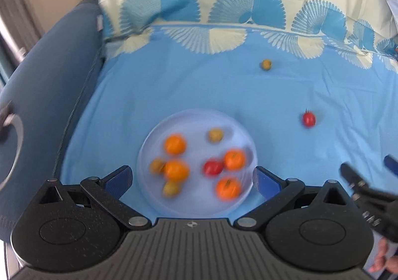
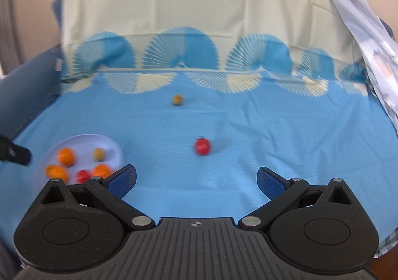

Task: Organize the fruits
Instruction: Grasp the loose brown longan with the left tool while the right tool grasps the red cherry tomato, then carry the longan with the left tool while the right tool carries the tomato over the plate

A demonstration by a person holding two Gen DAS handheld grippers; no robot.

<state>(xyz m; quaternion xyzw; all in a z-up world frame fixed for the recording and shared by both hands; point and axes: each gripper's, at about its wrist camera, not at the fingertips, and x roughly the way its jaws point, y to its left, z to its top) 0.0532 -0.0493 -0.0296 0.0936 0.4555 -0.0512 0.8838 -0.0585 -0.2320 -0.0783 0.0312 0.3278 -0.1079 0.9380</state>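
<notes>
Hovering above the pale translucent round plastic plate [image 1: 196, 120], the left gripper [image 1: 192, 178] held its blue-padded jaws spread wide with nothing between them, the plate filling the gap. On that plate lay four round orange fruits, among them one at the plate's 10 o'clock [image 1: 174, 144] and one at its 5 o'clock [image 1: 228, 188], a small red fruit [image 1: 213, 167] touching an orange one just right of centre, and three small yellowish-brown fruits, though blur softened them all. Off the plate, a loose red fruit with a short stem [image 1: 308, 118] rested on the light blue fabric sheet [image 1: 174, 76] at about 2 o'clock from the plate, and a small loose yellowish-brown fruit [image 1: 265, 65] sat farther out at about 1 o'clock, near the cream and blue fan-patterned border of the cloth. The right gripper [image 2: 196, 180] was likewise spread wide and empty over bare sheet; in its own view the loose red fruit [image 2: 202, 146] lay ahead at 12 o'clock, well apart from the fingers, with the small yellowish-brown fruit [image 2: 177, 99] beyond it and the plate [image 2: 84, 140] at 9 o'clock. A dark blue padded armrest [image 1: 44, 96] bordered the sheet at 9 o'clock.
</notes>
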